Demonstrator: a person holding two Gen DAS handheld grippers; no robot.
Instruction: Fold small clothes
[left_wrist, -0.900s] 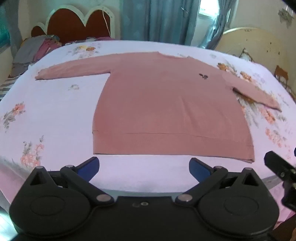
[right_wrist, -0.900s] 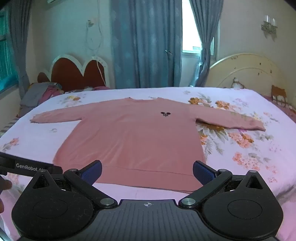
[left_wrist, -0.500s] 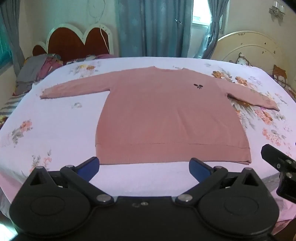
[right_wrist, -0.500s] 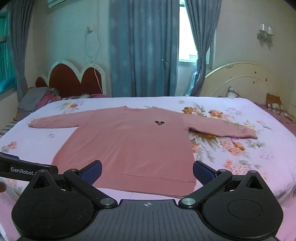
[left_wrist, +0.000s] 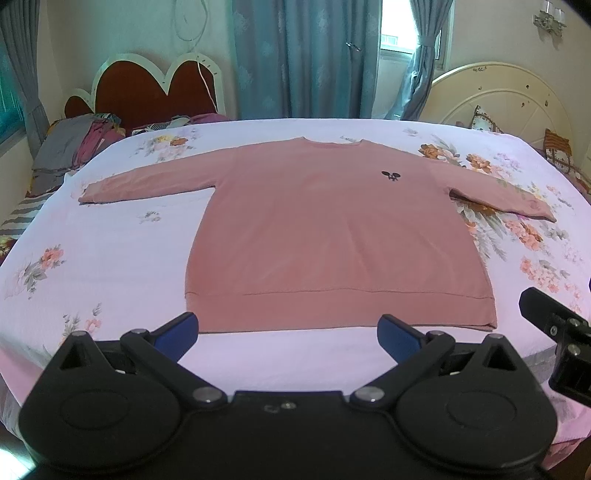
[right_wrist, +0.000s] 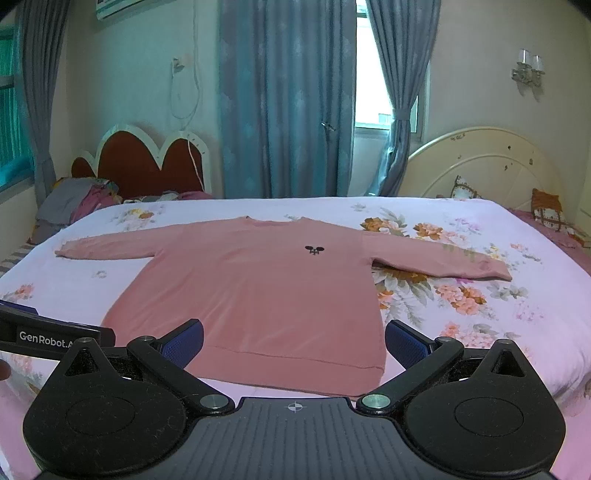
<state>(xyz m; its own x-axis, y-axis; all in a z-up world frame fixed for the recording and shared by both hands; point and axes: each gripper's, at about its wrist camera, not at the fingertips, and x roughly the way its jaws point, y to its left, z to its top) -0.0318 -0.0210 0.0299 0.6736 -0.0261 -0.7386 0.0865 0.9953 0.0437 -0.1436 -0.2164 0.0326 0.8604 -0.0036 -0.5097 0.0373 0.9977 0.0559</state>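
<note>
A pink long-sleeved sweater (left_wrist: 332, 229) (right_wrist: 266, 295) lies flat on the bed, front up, both sleeves spread out, a small black emblem on its chest. Its hem faces me. My left gripper (left_wrist: 288, 332) hovers just short of the hem, wide open with nothing between its blue pads. My right gripper (right_wrist: 293, 341) is also wide open and empty, held above the hem's near edge. Part of the right gripper's body (left_wrist: 561, 343) shows at the left wrist view's right edge, and the left gripper's body (right_wrist: 48, 336) shows at the right wrist view's left edge.
The bed (left_wrist: 92, 258) has a pale floral sheet. A pile of clothes (left_wrist: 74, 147) lies at the far left by a red heart-shaped headboard (left_wrist: 155, 92). A cream headboard (right_wrist: 487, 162) and cushions stand at the right. Blue curtains (right_wrist: 288, 96) hang behind.
Both grippers have tilted upward and drawn back a little, so more of the room and curtains shows. The sweater has not moved. Both stay open.
</note>
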